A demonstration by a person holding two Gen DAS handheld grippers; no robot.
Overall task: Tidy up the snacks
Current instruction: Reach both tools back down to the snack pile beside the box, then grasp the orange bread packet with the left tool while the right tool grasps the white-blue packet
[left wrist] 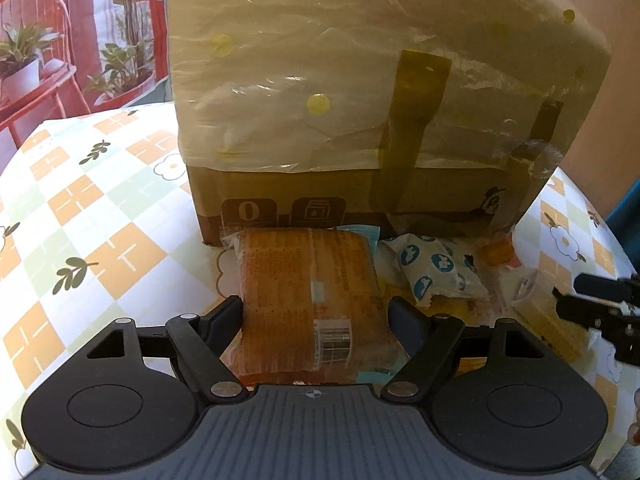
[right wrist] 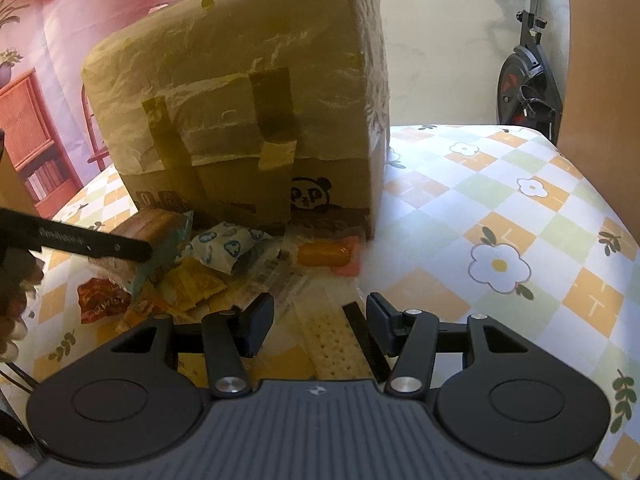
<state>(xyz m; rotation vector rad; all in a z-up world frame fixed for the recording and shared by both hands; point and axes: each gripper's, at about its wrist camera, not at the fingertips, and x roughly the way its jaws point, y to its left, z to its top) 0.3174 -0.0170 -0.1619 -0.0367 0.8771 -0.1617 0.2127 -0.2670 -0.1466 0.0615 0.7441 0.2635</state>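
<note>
Left wrist view, progress: the snacks lie loose on the tablecloth [left wrist: 92, 216] at the foot of the cardboard box [left wrist: 360, 120]; none looks sorted yet, so most of the task seems left to do.
Left wrist view, claw: the left gripper [left wrist: 316, 316] straddles the orange bread pack [left wrist: 308, 292], its pads touching or just beside the pack's two sides; a firm hold cannot be confirmed.
Left wrist view, other snacks: a white packet with blue prints [left wrist: 436, 268] lies just right of the bread pack, and a small orange sweet [left wrist: 498, 254] lies against the box.
Left wrist view, hidden: the box's top and inside are cut off, so what it holds is unknown; items at the right edge are washed out by glare.
Right wrist view, progress: the pile sits untidy in front of the box, a yellow wrapper [right wrist: 192, 284] and a red wrapper [right wrist: 102, 300] among it.
Right wrist view, claw: the right gripper [right wrist: 320, 320] stands part open over a pale perforated cracker pack [right wrist: 332, 348]; the pads flank it with gaps, gripping nothing.
Right wrist view, hidden: the cracker pack's near end runs under the gripper body; the flat printed wrappers in the middle are too blurred to name.
</note>
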